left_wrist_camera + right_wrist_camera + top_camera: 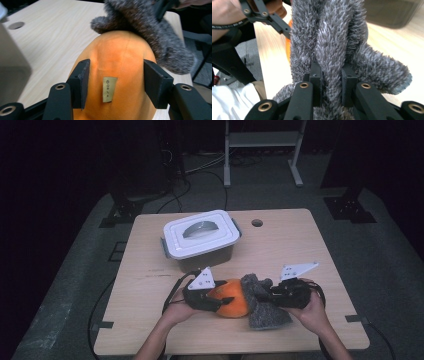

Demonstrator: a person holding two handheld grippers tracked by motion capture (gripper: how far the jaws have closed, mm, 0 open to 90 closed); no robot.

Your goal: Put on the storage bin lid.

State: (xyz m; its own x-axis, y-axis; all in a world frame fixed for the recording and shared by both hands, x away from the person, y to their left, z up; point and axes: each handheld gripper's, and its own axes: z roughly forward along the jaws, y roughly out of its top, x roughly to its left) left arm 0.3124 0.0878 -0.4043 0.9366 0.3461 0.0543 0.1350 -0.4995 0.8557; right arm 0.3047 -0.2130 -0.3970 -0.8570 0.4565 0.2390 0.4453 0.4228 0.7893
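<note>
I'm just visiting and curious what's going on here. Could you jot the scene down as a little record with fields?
Setting: wooden table, person seated at its near edge
Left tongs: jaws around the orange plush toy, pads against its sides
Right tongs: clamped on a fold of the grey fuzzy glove
Glove and toy: touching, the glove draped over the toy's far end
Also on table: lidded white-topped box, behind the toy, untouched

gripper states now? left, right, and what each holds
Left gripper: jaws around the orange plush, pads against its sides.
Right gripper: shut on the grey fuzzy cloth.
</note>
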